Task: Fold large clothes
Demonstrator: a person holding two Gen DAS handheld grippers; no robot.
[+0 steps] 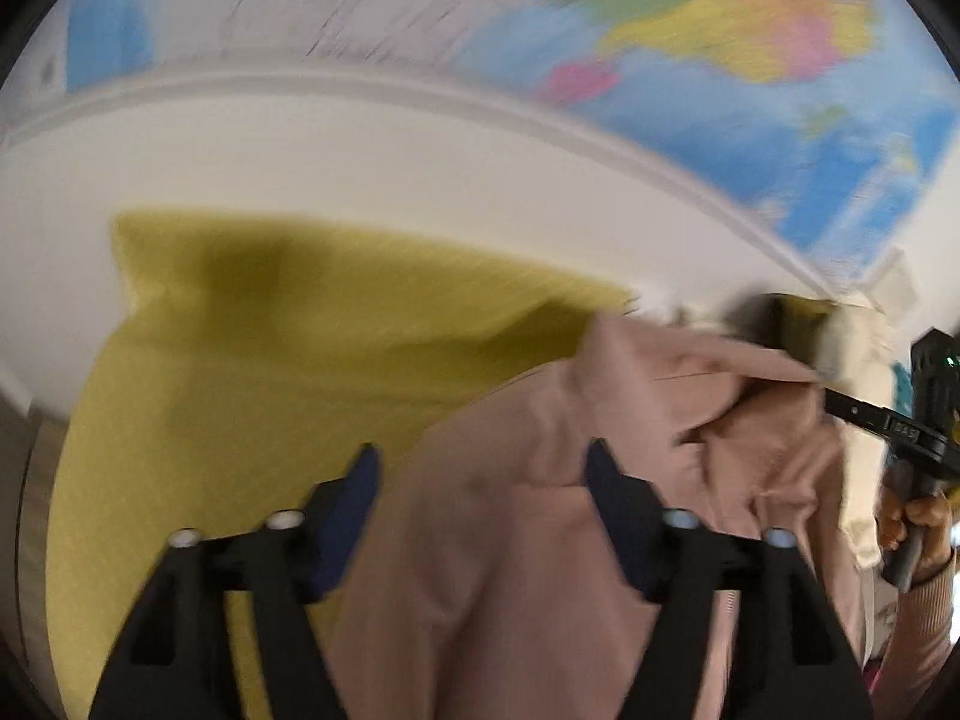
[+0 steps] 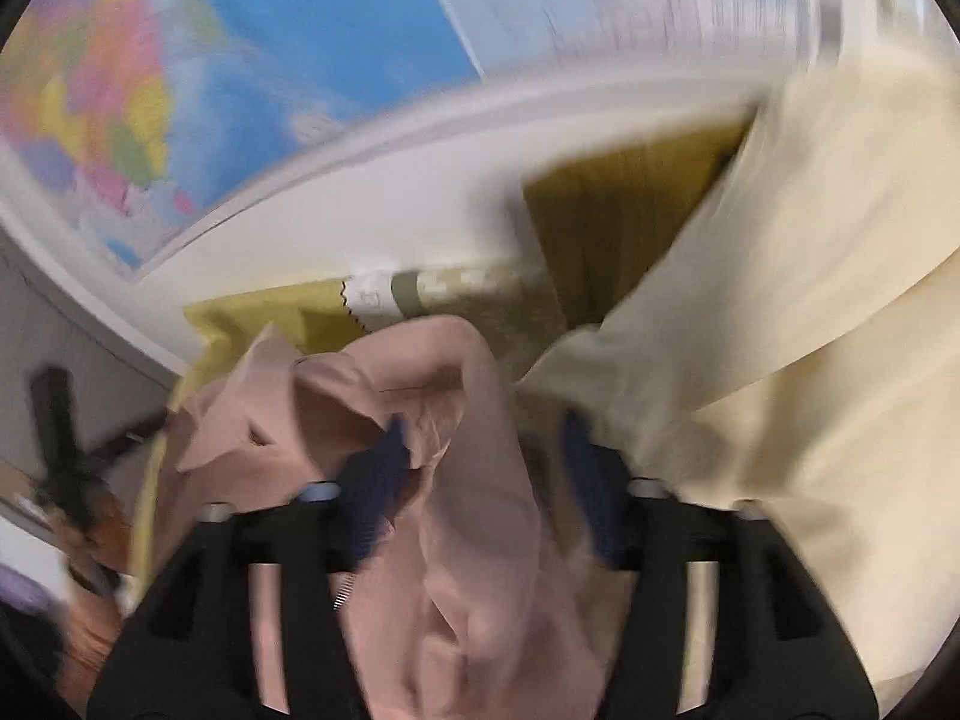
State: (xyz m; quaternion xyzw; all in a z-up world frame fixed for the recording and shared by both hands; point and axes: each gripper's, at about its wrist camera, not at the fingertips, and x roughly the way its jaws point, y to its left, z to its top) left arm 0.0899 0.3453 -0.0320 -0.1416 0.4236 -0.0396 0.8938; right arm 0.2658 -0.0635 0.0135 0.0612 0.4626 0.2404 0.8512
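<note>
A pink garment [image 1: 540,540] lies crumpled on a yellow cloth [image 1: 240,360]. My left gripper [image 1: 483,480] stands open over it, blue pads wide apart, with pink fabric under and between them but not pinched. In the right wrist view the pink garment [image 2: 468,510] bulges up between the spread jaws of my right gripper [image 2: 485,450], which is open; a fold drapes over the left pad. The right gripper's body [image 1: 924,408] shows at the right edge of the left wrist view, held by a hand [image 1: 918,516]. Both views are blurred.
A cream garment [image 2: 810,330] lies heaped at the right, against the right finger. A patterned cloth [image 2: 480,294] lies behind the pink garment. A coloured world map [image 1: 720,30] hangs on the wall above a white ledge [image 1: 360,138].
</note>
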